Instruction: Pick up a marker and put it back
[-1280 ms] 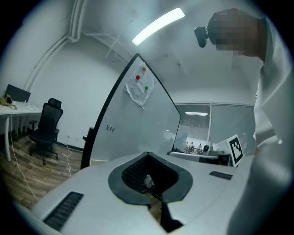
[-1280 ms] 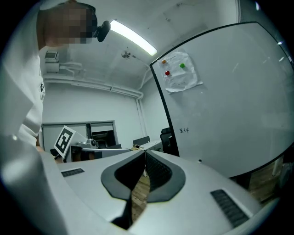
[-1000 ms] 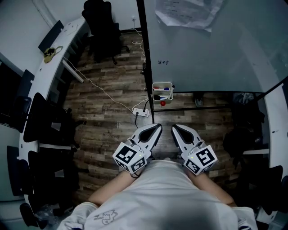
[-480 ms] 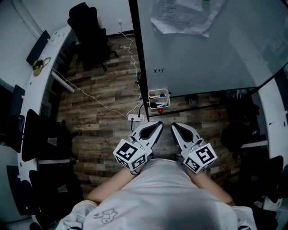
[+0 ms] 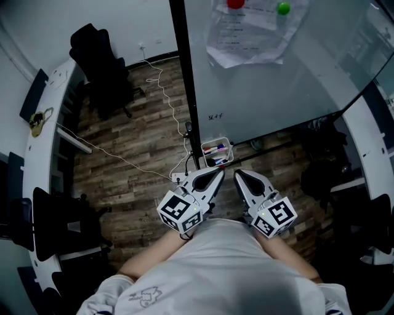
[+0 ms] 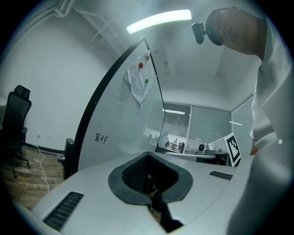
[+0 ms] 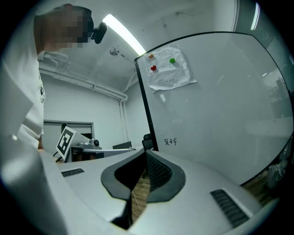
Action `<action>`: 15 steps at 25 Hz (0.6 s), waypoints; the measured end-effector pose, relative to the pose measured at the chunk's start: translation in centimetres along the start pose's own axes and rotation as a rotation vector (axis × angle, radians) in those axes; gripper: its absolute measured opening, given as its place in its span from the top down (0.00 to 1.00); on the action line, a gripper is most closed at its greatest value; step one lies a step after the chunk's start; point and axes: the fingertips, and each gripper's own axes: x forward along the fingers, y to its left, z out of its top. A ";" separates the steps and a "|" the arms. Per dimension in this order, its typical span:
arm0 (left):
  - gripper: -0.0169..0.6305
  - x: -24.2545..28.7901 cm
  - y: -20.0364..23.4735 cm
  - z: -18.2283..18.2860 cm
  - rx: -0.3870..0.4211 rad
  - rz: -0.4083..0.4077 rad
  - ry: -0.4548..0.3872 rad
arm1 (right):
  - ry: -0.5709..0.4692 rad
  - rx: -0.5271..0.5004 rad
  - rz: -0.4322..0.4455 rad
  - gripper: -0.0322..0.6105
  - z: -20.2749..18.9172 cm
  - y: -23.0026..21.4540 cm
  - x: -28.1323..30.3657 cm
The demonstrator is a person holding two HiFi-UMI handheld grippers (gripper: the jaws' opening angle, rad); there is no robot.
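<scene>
A small white tray [image 5: 217,153] with several markers [image 5: 215,149] in it hangs at the lower edge of the whiteboard [image 5: 277,80], just ahead of both grippers. Side by side in front of the person's body, my left gripper [image 5: 216,173] and my right gripper [image 5: 236,173] are both shut with nothing in them. In the left gripper view the shut jaws [image 6: 148,155] point at the whiteboard [image 6: 124,119]. The right gripper view likewise has the closed jaws [image 7: 146,155] facing the whiteboard [image 7: 211,105]. The tray is hidden in both gripper views.
A sheet of paper [image 5: 249,31] is pinned to the board by a red magnet [image 5: 235,3] and a green magnet [image 5: 283,8]. A power strip [image 5: 179,178] and its cable [image 5: 154,92] lie on the wooden floor. A black chair [image 5: 98,61] and a curved white desk [image 5: 43,111] stand at the left.
The board and its marker tray have drawn closer to the grippers, and the view now reaches higher up the board. Both grippers stay shut and keep their place before the body.
</scene>
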 end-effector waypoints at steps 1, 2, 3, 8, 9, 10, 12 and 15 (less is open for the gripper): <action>0.97 0.1 0.3 0.2 0.002 -0.016 0.005 | -0.004 -0.001 -0.014 0.93 0.2 0.0 0.4; 0.97 0.2 0.6 0.4 0.004 -0.033 0.011 | -0.007 -0.001 -0.029 0.93 0.3 -0.1 0.7; 0.97 0.3 0.9 0.5 0.005 -0.049 0.018 | -0.010 0.000 -0.045 0.93 0.4 -0.1 1.0; 0.97 0.2 2.3 0.6 0.004 -0.101 0.042 | -0.020 0.004 -0.099 0.93 0.1 0.1 2.4; 0.97 0.3 2.5 0.5 0.004 -0.106 0.043 | -0.020 0.007 -0.108 0.93 0.0 0.0 2.5; 0.97 0.4 2.6 0.4 0.003 -0.112 0.045 | -0.020 0.011 -0.119 0.93 0.0 -0.3 2.6; 0.97 0.9 2.7 0.2 0.000 -0.126 0.051 | -0.017 0.016 -0.140 0.93 0.0 -0.8 2.6; 0.97 1.5 3.0 -0.1 -0.005 -0.134 0.061 | -0.011 0.001 -0.151 0.93 0.0 -1.3 2.8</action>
